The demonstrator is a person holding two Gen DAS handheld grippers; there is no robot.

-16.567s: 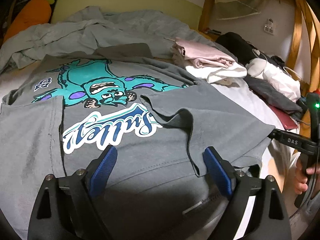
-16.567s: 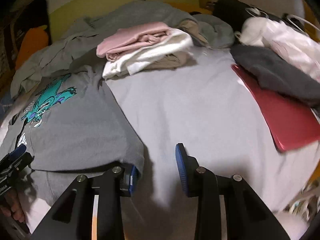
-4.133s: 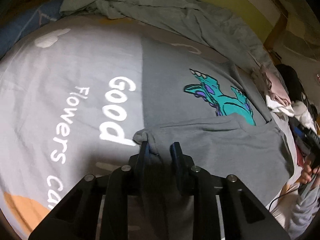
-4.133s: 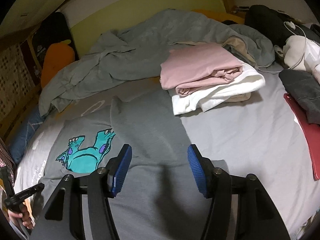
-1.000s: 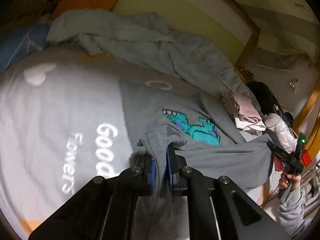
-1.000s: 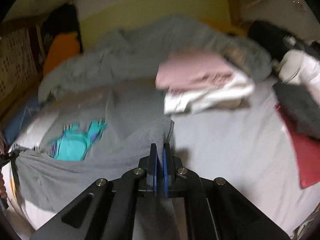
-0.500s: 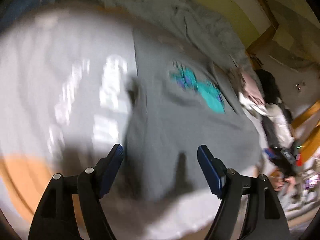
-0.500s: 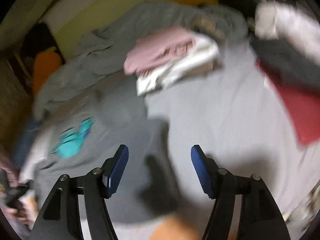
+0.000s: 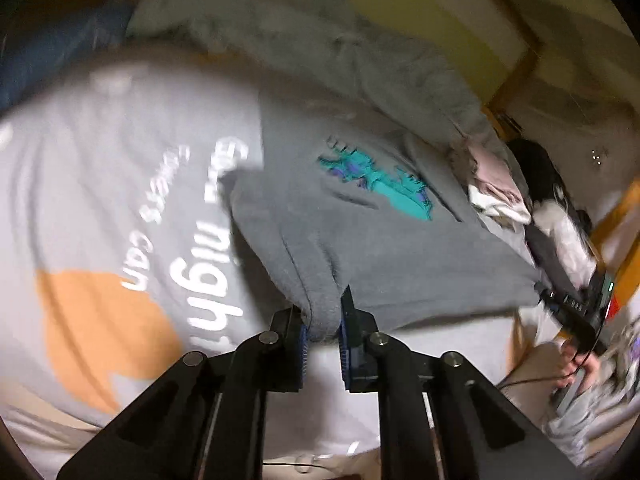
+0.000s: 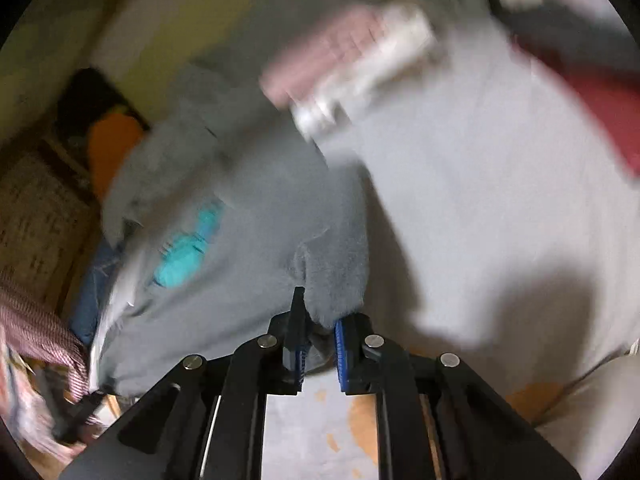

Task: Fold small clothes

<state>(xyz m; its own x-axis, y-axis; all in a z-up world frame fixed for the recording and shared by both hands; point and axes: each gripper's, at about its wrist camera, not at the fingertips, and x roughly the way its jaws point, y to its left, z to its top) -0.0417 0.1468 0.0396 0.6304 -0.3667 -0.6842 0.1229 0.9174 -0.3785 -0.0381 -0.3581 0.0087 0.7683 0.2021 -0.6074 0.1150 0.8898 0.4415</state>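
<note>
Both tongs (image 9: pixel 322 330) reclosing on shirt (image 9: pixel 380 240) over bedsheet (image 9: pixel 100 200).

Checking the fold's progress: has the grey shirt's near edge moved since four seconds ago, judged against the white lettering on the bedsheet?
Yes. The grey shirt edge, pinched in the closing left gripper, now lies nearer, beside the later words of the bedsheet lettering.

Home bedroom: printed bedsheet (image 9: pixel 100 184), rumpled quilt (image 9: pixel 304 48) (wooden bedframe (image 9: pixel 516 76)).
</note>
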